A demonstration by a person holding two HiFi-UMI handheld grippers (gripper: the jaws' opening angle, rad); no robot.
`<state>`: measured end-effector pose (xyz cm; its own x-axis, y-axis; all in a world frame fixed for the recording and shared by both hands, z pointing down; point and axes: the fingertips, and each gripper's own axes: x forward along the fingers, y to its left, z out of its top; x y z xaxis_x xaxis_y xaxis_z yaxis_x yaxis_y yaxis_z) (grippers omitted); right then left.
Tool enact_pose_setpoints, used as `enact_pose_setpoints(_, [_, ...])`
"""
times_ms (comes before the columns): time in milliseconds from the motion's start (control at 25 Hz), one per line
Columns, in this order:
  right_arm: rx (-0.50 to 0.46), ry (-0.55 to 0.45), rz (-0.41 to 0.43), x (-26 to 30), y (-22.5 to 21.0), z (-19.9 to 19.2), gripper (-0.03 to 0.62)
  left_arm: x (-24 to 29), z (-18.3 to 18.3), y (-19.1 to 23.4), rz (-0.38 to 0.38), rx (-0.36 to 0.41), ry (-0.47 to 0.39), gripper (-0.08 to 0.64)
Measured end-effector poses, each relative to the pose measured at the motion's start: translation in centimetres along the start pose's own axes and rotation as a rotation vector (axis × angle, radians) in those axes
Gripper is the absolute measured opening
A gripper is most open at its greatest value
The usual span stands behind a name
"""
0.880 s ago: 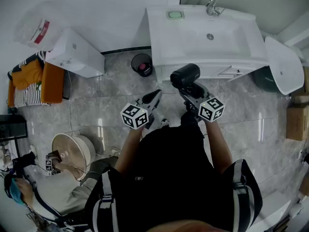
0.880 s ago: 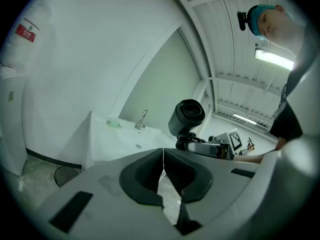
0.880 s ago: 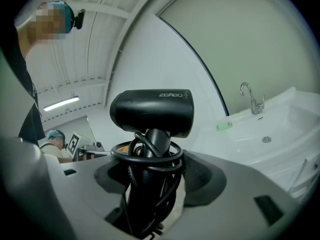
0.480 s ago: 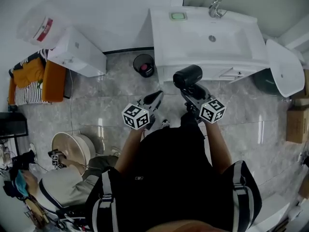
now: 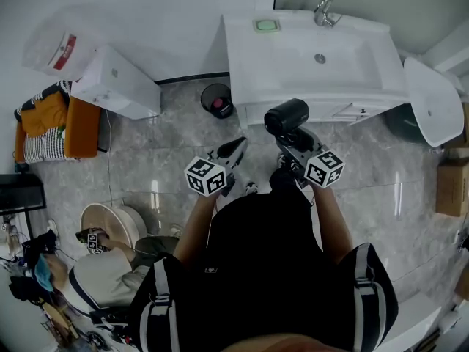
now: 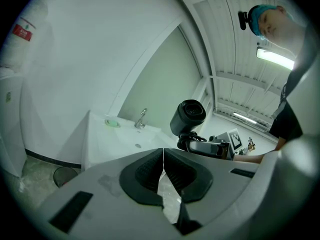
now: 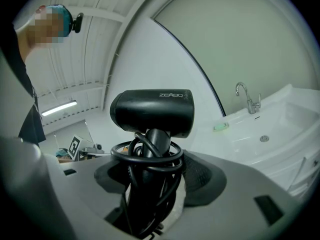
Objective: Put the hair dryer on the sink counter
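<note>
Hair dryer (image 7: 152, 111) clamped by its handle in right gripper (image 7: 150, 179), mid-carry; left gripper (image 6: 163, 176) closed, empty; next: reach forward, lower onto sink counter (image 5: 245, 57).

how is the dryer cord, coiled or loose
Coiled: the cord loops round the handle of the hair dryer, clamped in the right gripper.
</note>
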<state>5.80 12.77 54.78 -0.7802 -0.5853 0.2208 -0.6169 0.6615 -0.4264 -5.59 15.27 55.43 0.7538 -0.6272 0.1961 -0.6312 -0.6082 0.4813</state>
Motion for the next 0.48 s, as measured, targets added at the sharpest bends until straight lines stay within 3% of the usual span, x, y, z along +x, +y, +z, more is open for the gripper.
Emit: enact_pose_setpoints(480, [-0.034,0.064,0.047,2.0,-3.8,2.0,0.33,4.0,2.4,1.5,0.044,-0.012,-0.005,0.017])
